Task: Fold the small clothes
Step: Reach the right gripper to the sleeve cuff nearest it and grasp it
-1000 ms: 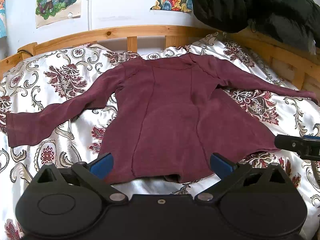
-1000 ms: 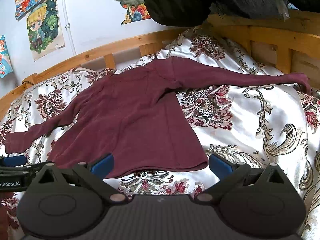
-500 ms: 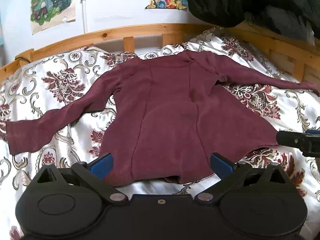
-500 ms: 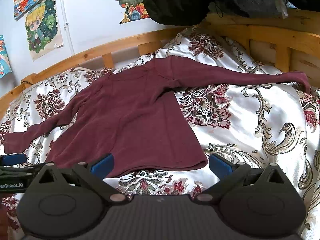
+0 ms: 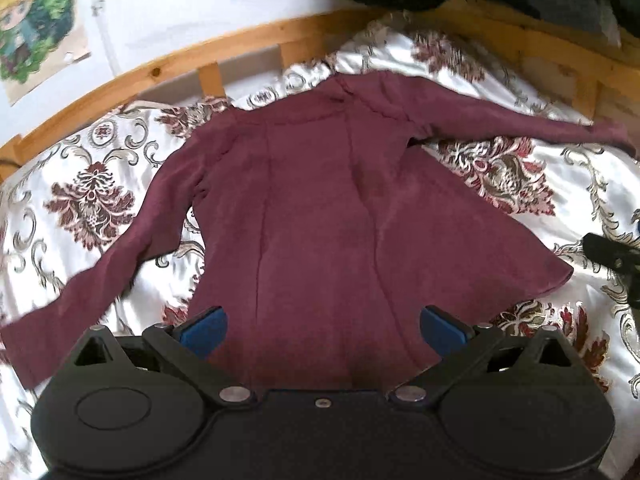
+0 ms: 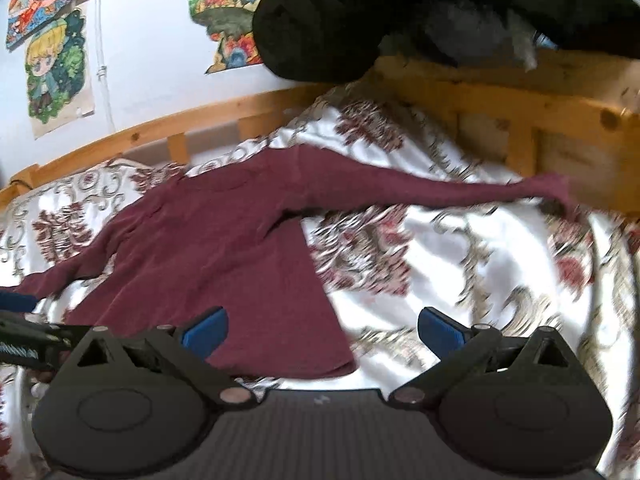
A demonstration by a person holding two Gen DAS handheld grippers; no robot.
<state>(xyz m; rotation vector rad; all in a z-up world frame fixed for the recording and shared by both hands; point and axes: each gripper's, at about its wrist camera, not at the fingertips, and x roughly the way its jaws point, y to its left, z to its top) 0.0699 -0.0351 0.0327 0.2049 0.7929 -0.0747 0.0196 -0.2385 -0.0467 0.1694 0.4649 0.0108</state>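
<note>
Both grippers have edged forward since a second ago, and the hem now lies closer beneath each of them. Nearest, at six o'clock in its own view, the left gripper (image 5: pixel 322 326) stands wide apart and empty over the hem's middle. The right gripper (image 6: pixel 322 326), equally wide and holding nothing, hovers over the hem's right corner. Beyond them the maroon shirt (image 5: pixel 320 208) lies flat on the patterned bedspread (image 5: pixel 92 196), body unfolded. Its left sleeve (image 5: pixel 132 248) runs toward eight o'clock and its right sleeve (image 6: pixel 420 190) stretches toward two o'clock, near the wooden bed rail (image 6: pixel 540 104). By my judgement no fold is made yet; everything remains.
</note>
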